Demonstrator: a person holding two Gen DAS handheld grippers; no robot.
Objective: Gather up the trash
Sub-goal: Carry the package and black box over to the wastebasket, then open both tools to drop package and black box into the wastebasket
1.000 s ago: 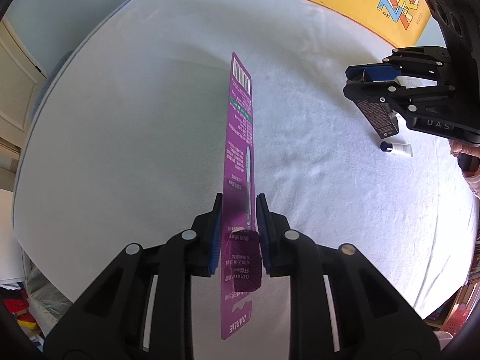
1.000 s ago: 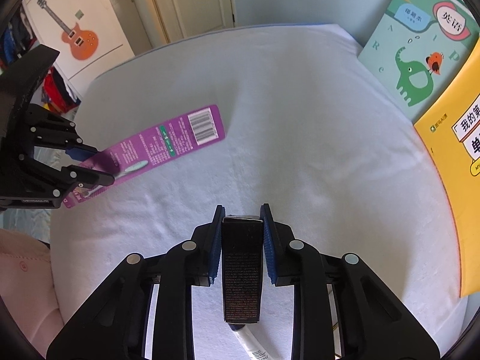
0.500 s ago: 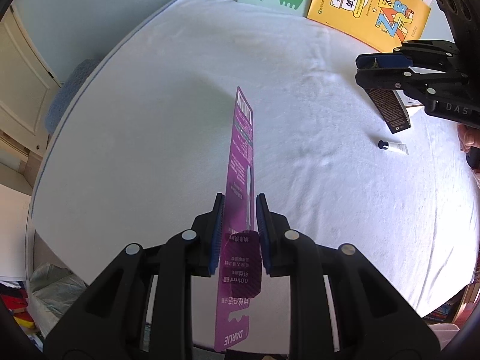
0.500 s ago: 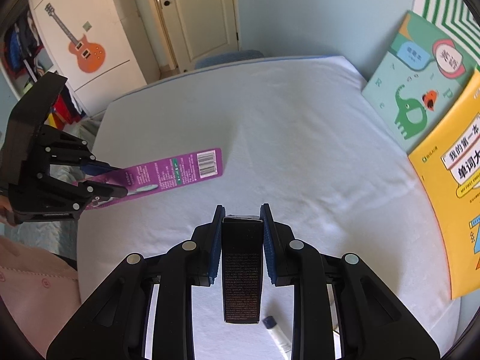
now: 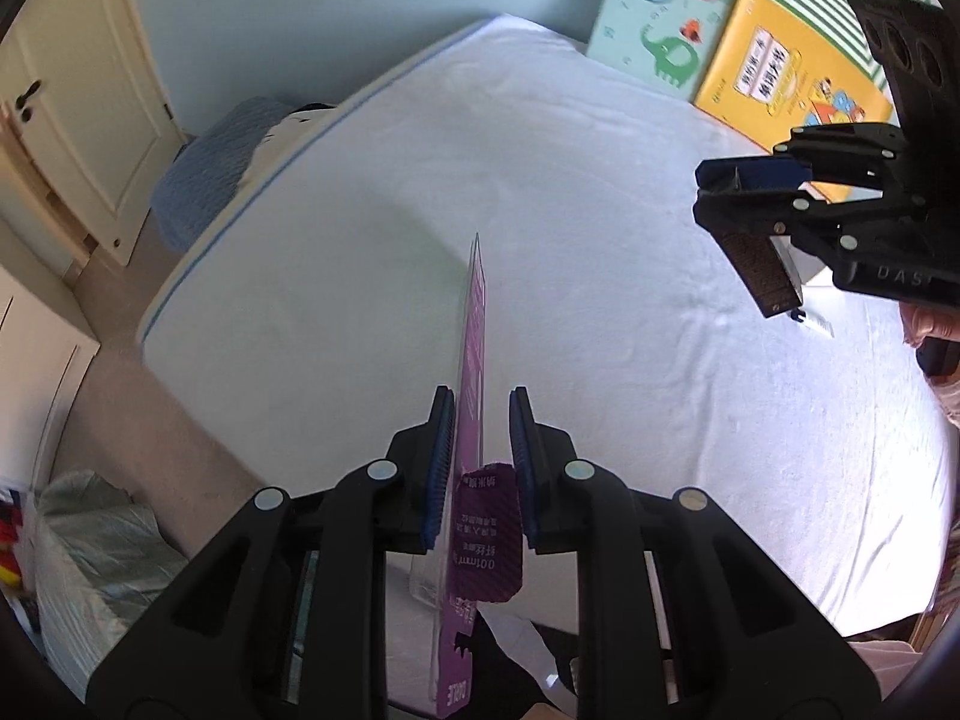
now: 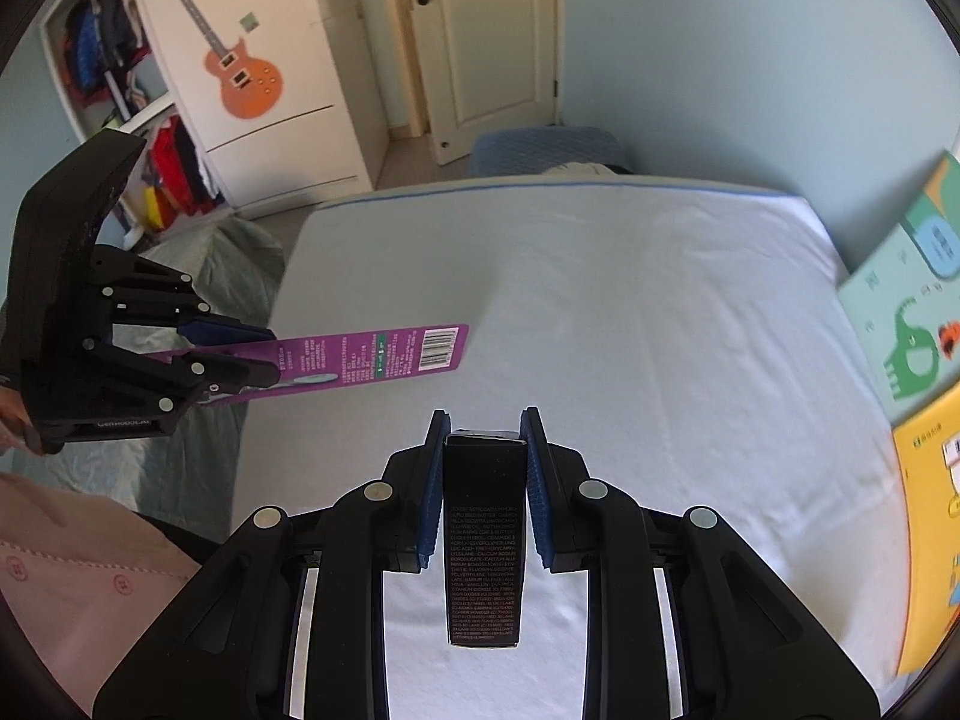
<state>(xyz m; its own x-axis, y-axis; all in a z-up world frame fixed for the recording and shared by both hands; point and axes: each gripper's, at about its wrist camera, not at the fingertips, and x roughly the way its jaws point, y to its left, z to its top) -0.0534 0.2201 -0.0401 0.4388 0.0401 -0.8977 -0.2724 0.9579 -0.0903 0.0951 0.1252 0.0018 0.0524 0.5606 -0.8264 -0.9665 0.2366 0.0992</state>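
My left gripper (image 5: 480, 420) is shut on a long purple toothbrush package (image 5: 475, 348), held edge-up above the white bed (image 5: 372, 276). It also shows in the right wrist view (image 6: 360, 360), at the left in the left gripper (image 6: 264, 354). My right gripper (image 6: 483, 429) is shut on a slim black carton (image 6: 485, 540) and holds it above the bed. In the left wrist view the right gripper (image 5: 714, 198) is at the far right with the black carton (image 5: 762, 270). A small white tube (image 5: 813, 324) lies on the bed below it.
Children's books (image 5: 660, 30) lean on the wall at the bed's head, also in the right wrist view (image 6: 906, 324). A grey plastic bag (image 5: 90, 546) sits on the floor beside the bed. A blue cushion (image 6: 546, 150), a door (image 6: 486, 30) and a wardrobe with a guitar sticker (image 6: 240, 72) stand beyond the bed.
Both grippers have risen and pulled back from the bed with their items; the bed's edge, the floor and the grey bag have come into view.
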